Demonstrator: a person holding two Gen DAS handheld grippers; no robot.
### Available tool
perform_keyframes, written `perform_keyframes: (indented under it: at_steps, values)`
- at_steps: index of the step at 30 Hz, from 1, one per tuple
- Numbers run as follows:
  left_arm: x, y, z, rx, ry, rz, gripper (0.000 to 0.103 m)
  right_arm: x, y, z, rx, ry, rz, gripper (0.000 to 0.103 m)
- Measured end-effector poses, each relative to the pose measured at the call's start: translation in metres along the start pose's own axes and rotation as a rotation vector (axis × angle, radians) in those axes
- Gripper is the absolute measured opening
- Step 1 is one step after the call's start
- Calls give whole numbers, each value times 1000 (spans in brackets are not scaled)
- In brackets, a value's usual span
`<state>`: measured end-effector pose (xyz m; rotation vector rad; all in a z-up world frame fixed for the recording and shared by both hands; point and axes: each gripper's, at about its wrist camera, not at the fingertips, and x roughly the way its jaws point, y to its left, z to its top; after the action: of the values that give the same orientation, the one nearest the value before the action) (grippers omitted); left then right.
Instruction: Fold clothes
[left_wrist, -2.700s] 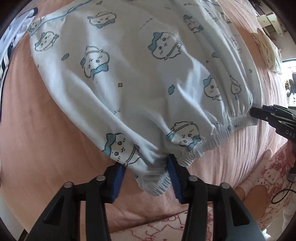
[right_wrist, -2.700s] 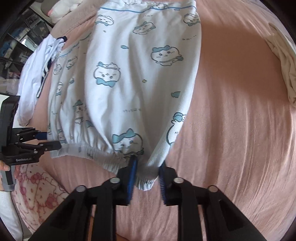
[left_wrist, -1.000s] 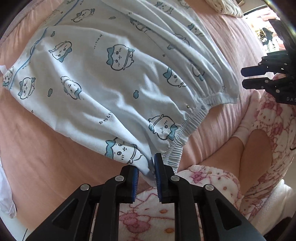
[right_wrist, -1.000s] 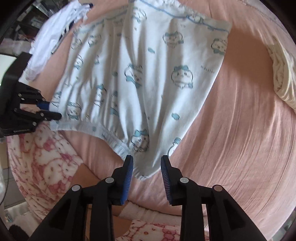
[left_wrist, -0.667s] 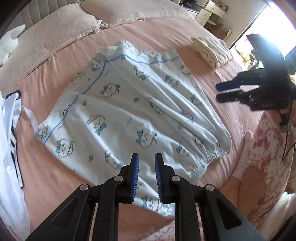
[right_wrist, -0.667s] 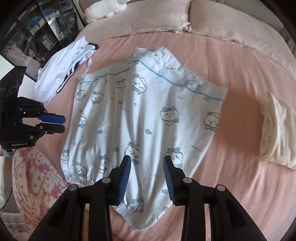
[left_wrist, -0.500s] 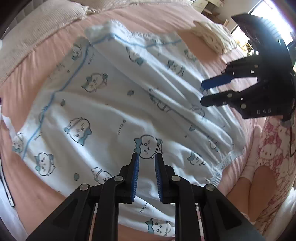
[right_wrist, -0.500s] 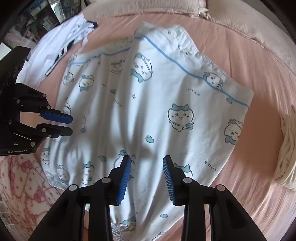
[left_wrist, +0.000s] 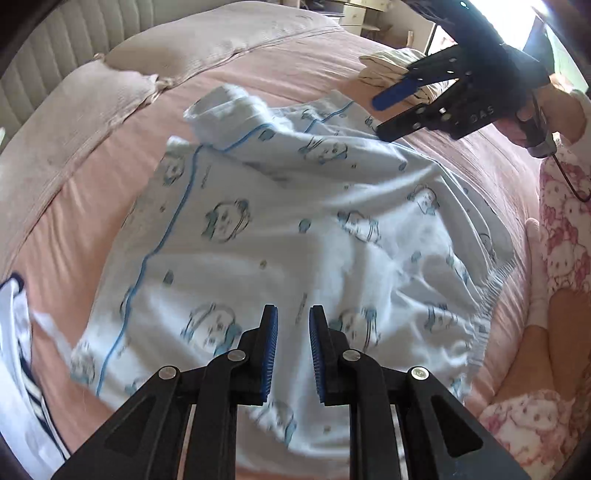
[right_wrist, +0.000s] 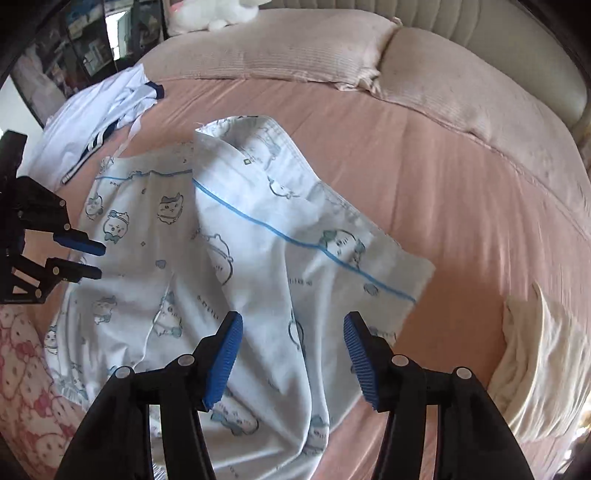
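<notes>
A pale blue garment (left_wrist: 280, 236) printed with cartoon faces and a blue stripe lies spread and wrinkled on the pink bed; it also shows in the right wrist view (right_wrist: 236, 266). My left gripper (left_wrist: 291, 325) hovers over its near part, jaws a little apart, holding nothing; it also shows at the left of the right wrist view (right_wrist: 85, 258). My right gripper (right_wrist: 293, 328) is wide open and empty above the garment's right half; it also shows at the top right of the left wrist view (left_wrist: 391, 110).
A white garment with navy trim (right_wrist: 96, 110) lies at the bed's left side, also in the left wrist view (left_wrist: 18, 369). A folded cream cloth (right_wrist: 532, 354) sits at the right. Beige pillows (right_wrist: 295, 48) line the far edge. The person's legs in pink-print pyjamas (left_wrist: 554, 258) sit beside the garment.
Both grippers let go of the elastic hem and rose away from it. They moved forward over the garment toward its far part. The right jaws opened wider.
</notes>
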<state>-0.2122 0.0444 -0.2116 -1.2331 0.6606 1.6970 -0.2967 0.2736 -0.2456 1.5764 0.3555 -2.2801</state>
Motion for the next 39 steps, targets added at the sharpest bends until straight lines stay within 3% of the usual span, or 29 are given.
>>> perform_keyframes:
  at_steps: [2,4,6,8,9,12,14,18,19,20,21,22,23,25,26,28,30,31,35,36,38,39]
  values:
    - [19,-3,7,19,32,-11,18,21,-1,4,-33,16,-26,56]
    - [9,2,-4,59,24,-3,22,44,-13,2,-40,55,-47,56]
    - [0,16,-25,73,89,33,37,42,-41,-10,57,56,-11,58]
    - [-10,35,-50,62,168,70,77,30,-68,-16,152,81,-129,58]
    - [-13,48,-61,9,228,90,89,20,-76,-17,172,44,-155,58]
    - [-45,63,-62,-73,66,88,93,-3,-79,-4,222,-97,-80,58]
    - [-64,63,-47,-84,-94,126,93,5,-61,11,145,-103,-114,58]
    - [-63,67,-6,-102,-190,182,91,26,-58,25,75,-60,-226,58]
    - [-46,63,9,-93,-182,187,82,32,-59,28,65,-44,-258,58]
    - [-25,56,27,-83,-169,190,58,30,-68,24,81,-39,-241,58]
    - [-2,50,43,-75,-151,191,44,28,-76,20,98,-34,-224,58]
    - [13,47,55,-66,-133,194,19,26,-85,16,114,-29,-207,56]
    - [28,43,68,-60,-122,179,10,24,-94,12,131,-24,-190,55]
    - [44,38,83,-70,-145,93,10,25,-103,7,184,-4,-72,38]
    - [51,34,90,-81,-170,51,10,27,-108,8,216,-11,-6,38]
    - [75,29,105,-102,-180,79,10,32,-106,10,210,-7,5,38]
    - [81,31,114,-142,-180,140,10,45,-100,13,129,17,-156,38]
    - [83,37,119,-195,-191,154,10,46,-105,13,149,13,-199,38]
    - [70,55,126,-342,-231,364,11,37,-130,14,220,-25,-408,38]
    - [63,55,127,-343,-258,367,11,28,-138,15,246,-53,-370,38]
    - [51,56,125,-336,-300,270,11,10,-153,16,296,-109,-296,38]
    - [47,55,123,-334,-314,210,11,8,-158,15,333,-101,-204,38]
